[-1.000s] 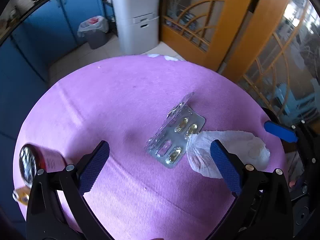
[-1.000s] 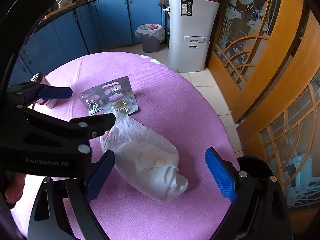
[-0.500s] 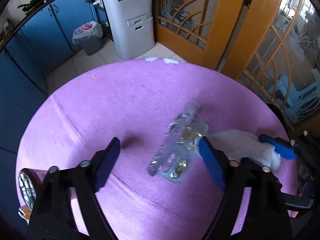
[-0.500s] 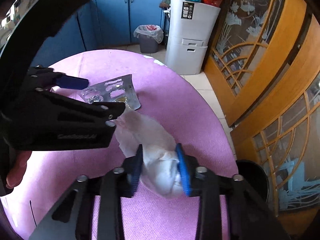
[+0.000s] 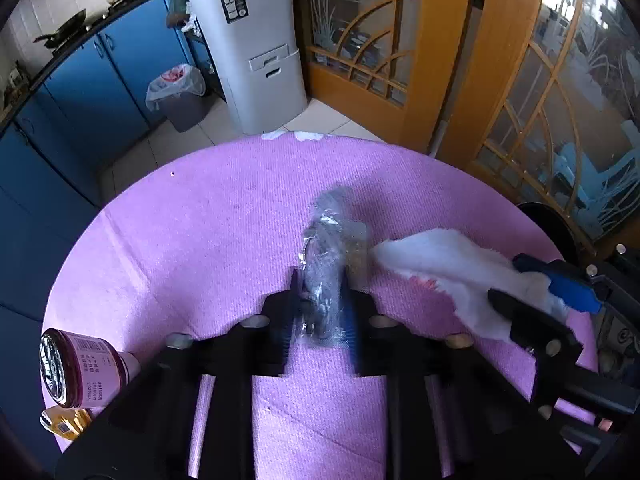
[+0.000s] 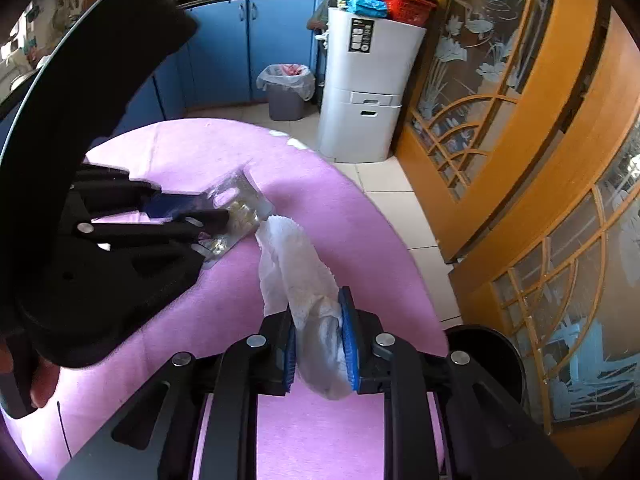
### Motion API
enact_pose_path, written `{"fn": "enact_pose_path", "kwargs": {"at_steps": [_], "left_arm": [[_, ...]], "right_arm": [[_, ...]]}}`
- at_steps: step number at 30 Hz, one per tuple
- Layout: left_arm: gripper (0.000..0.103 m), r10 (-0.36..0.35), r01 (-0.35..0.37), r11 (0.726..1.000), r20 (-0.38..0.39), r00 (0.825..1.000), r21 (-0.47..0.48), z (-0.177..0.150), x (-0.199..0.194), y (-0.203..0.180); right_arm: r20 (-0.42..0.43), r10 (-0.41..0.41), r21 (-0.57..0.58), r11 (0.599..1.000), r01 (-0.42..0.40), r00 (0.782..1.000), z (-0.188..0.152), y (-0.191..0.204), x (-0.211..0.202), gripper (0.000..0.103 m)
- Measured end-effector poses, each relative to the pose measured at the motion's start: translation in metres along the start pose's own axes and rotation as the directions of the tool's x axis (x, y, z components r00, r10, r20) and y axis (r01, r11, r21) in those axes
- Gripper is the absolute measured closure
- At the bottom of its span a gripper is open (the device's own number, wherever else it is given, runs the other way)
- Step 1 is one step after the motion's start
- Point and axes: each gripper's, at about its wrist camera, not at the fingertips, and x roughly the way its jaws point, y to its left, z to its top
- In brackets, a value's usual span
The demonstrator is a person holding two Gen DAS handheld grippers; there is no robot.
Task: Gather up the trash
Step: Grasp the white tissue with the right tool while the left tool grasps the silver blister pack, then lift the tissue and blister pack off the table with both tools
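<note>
My left gripper point(image 5: 320, 312) is shut on a silver pill blister pack point(image 5: 328, 256) and holds it above the purple tablecloth point(image 5: 208, 240). The pack also shows in the right wrist view point(image 6: 236, 208), pinched by the left gripper point(image 6: 200, 210). My right gripper point(image 6: 318, 344) is shut on a crumpled white paper tissue point(image 6: 296, 264), lifted off the cloth. In the left wrist view the tissue point(image 5: 440, 264) hangs from the right gripper point(image 5: 536, 288) at the right. The tissue's tip touches the blister pack.
A jar point(image 5: 76, 368) lies on its side at the table's left edge, a yellow item point(image 5: 66, 420) below it. A black bin point(image 6: 492, 356) stands by the table's right edge. A lined grey trash bin point(image 6: 286, 92) and a white cabinet point(image 6: 368, 92) stand on the floor beyond.
Both grippers closed: the left on the blister pack, the right on the tissue. Both items have been lifted off the cloth and the cameras have risen.
</note>
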Motion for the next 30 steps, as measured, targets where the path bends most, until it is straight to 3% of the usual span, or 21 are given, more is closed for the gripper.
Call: {"fn": "enact_pose_path", "kwargs": {"at_steps": [30], "left_arm": [[0.088,0.071,-0.070,0.997,0.039,0.997,-0.035,-0.004,-0.039,-0.009]], "right_arm": [[0.065,0.010,0.035,0.999,-0.013,0.998,-0.005,-0.016,-0.036,0.084]]}}
